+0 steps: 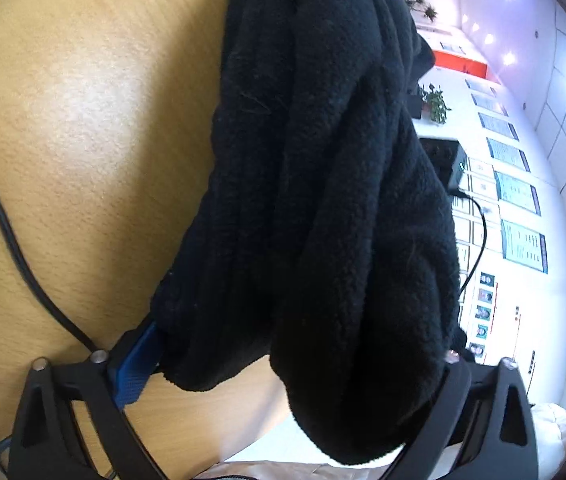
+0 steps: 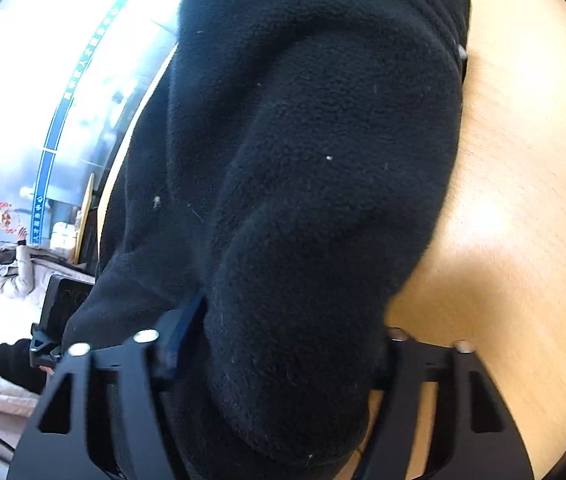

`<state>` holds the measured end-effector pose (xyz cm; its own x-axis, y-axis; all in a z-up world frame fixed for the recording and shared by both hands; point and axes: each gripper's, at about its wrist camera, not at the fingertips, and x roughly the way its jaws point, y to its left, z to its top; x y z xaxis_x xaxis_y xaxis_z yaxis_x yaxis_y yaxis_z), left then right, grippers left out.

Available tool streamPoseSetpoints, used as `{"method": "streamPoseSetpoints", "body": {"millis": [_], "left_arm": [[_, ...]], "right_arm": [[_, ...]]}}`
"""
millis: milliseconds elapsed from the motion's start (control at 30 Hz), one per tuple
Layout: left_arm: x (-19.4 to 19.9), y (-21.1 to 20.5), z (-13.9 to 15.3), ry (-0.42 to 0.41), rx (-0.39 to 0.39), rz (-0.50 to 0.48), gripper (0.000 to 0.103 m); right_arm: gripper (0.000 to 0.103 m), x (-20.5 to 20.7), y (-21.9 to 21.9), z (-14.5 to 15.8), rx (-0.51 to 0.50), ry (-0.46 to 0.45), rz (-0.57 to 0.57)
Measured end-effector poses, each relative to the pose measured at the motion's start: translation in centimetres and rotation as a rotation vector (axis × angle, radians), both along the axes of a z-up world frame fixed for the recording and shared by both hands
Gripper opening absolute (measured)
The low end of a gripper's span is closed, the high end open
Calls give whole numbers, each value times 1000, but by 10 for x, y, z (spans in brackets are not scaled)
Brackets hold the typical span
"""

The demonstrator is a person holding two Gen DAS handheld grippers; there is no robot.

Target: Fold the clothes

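A: Black fleece fills both wrist views. The fleece garment hangs bunched in thick folds over the pale wooden bench, and its lower folds sag between the fingers of each claw.

B: What is the left claw doing with it?

A: Its fingers stand wide, one at the left with a blue pad showing, the other at the right mostly buried under cloth. The fleece lies against the blue pad and drapes over the right finger. Whether the pads actually press on it, I cannot tell.

B: And the right claw?

A: Narrower. A fat roll of the fleece sits between its two fingers and fills the gap from side to side, with a dark blue pad at the left hard against the cloth. It looks gripped.

B: Anything else on the bench?

A: A black cable runs across the wood at the left of the left view, down toward the claw's body. Far off to the right of that view there is a wall of posters and some potted plants. In the right view, a seated person in a light jacket shows far to the left, beyond the bench edge.
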<state>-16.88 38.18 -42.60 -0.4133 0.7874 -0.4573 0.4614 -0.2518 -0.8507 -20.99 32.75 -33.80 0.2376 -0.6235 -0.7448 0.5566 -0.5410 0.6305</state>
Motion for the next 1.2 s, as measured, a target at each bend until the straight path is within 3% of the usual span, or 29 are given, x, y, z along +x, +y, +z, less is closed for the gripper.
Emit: {"method": "streamPoseSetpoints", "body": {"millis": [100, 267, 433, 567, 633, 800, 933, 1000, 1100, 1200], "left_arm": [[8, -1, 12, 28, -32, -4, 75], [32, -16, 47, 61, -104, 5, 54], [58, -50, 102, 129, -159, 63, 50], [73, -88, 159, 195, -226, 85, 49], [75, -116, 181, 222, -253, 97, 49], [60, -261, 217, 280, -337, 130, 48], [32, -373, 208, 276, -393, 122, 48], [6, -433, 197, 267, -443, 100, 48], [-37, -501, 173, 246, -515, 61, 47], [-68, -562, 137, 204, -566, 25, 36]], "right_arm": [[37, 19, -2, 14, 11, 73, -34], [33, 64, -5, 43, -8, 204, -105], [31, 104, -19, 88, -84, 280, -188], [31, 109, -69, 130, -112, 314, -191], [31, 108, -101, 151, -129, 334, -188], [31, 97, -214, 183, -210, 374, -173], [32, 75, -326, 177, -250, 391, -193], [32, 45, -368, 163, -283, 381, -224], [32, 13, -434, 124, -293, 372, -257], [32, -21, -493, 72, -239, 351, -278]]}}
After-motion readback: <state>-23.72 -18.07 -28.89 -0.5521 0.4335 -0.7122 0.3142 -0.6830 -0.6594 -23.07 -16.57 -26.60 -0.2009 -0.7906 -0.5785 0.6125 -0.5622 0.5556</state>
